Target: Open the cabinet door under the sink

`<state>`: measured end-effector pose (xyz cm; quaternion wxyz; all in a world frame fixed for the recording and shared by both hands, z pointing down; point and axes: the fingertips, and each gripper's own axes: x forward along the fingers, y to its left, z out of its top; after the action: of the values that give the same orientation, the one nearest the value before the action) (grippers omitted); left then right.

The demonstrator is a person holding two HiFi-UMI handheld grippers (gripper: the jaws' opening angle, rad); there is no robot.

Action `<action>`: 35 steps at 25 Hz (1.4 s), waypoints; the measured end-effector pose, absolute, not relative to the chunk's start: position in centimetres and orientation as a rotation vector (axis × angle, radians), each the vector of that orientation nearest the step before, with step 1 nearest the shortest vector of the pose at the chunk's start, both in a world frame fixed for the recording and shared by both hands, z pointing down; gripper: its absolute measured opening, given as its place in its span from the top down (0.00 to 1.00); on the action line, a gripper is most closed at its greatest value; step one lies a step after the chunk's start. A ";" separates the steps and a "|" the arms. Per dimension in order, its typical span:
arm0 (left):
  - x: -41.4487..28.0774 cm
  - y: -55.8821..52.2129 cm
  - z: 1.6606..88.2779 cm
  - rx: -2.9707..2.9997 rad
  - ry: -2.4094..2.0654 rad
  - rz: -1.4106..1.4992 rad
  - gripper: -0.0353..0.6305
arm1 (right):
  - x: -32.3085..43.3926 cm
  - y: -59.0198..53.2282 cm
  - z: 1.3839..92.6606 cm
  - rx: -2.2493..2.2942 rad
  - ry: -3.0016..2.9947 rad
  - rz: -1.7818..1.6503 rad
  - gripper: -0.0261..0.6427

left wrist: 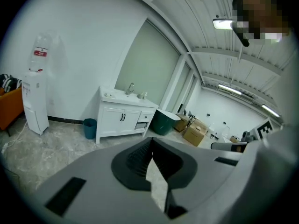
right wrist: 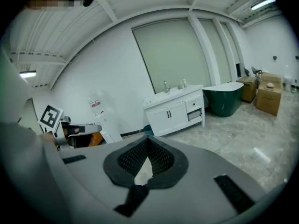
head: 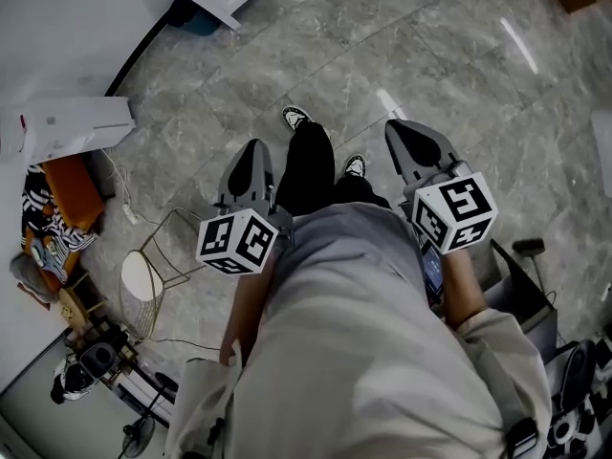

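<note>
Clearly out of reach: the sink cabinet stands well across the room

In the left gripper view, a water dispenser (left wrist: 35,101) stands well left of the white sink cabinet (left wrist: 124,108). A blue bin (left wrist: 89,127) sits just beside its left end and a dark green bathtub (left wrist: 164,121) off its right end. The cabinet's two doors (left wrist: 113,121) are closed, with dark handles (left wrist: 122,117) at the middle seam. The left gripper (head: 252,156) and right gripper (head: 413,137) point toward the cabinet from well away. Each has its jaw tips together and nothing between them. The risk, as I judge it, is that the jaws must part before taking so slim a handle. A hurried grab could slip off or catch the neighbouring door's handle.
</note>
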<state>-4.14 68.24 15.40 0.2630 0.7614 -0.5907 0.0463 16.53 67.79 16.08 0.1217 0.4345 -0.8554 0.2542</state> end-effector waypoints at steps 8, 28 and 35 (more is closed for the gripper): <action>-3.3 64.1 14.2 2.111 -1.405 -0.052 0.95 | 15.9 64.1 17.2 1.288 -2.413 0.763 0.95; -10.5 46.2 14.3 2.102 -1.357 -0.060 0.95 | 6.3 46.8 16.3 1.211 -2.420 0.790 0.94; -13.9 40.7 13.3 2.075 -1.324 -0.125 0.95 | 1.9 41.4 14.8 1.143 -2.414 0.725 0.94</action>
<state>-13.90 40.73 13.31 0.3323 0.7941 -0.5066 -0.0477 1.92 41.45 14.84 0.1857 0.4057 -0.8571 0.2575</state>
